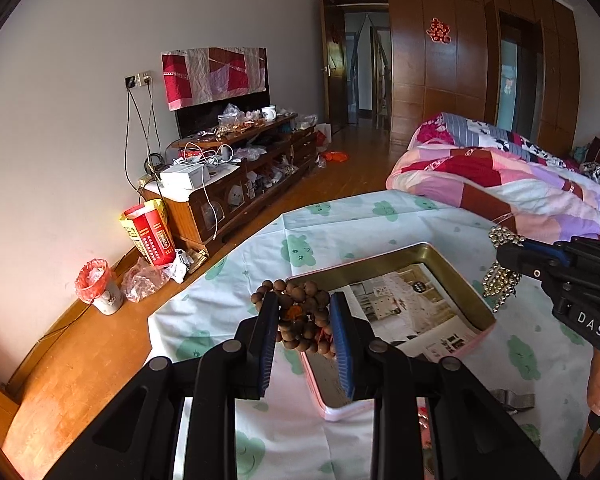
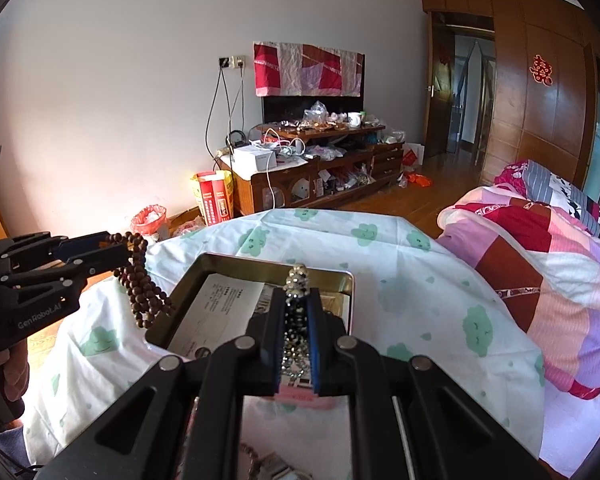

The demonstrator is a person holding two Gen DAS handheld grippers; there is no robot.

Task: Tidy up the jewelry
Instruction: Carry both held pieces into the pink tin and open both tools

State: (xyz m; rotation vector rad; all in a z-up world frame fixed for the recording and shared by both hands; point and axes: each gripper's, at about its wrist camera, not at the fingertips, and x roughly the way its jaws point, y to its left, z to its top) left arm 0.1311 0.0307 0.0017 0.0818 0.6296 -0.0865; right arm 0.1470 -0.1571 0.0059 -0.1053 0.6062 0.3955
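Note:
My left gripper (image 1: 305,306) is shut on a bunch of brown wooden bead strands (image 1: 300,318), held just above the near left corner of an open pink tin (image 1: 396,256) lined with printed paper. The same beads (image 2: 142,292) hang from that gripper (image 2: 118,254) left of the tin (image 2: 260,262) in the right wrist view. My right gripper (image 2: 296,294) is shut on a silver bead chain (image 2: 297,280), held above the tin's right side. The chain (image 1: 500,276) dangles from this gripper (image 1: 508,254) in the left wrist view.
The tin lies on a table under a white cloth with green clouds (image 1: 340,224). A bed with a patchwork quilt (image 2: 540,260) is at the right. A cluttered wooden TV cabinet (image 2: 320,168), a red box (image 2: 214,200) and a small bin (image 1: 98,286) stand along the wall.

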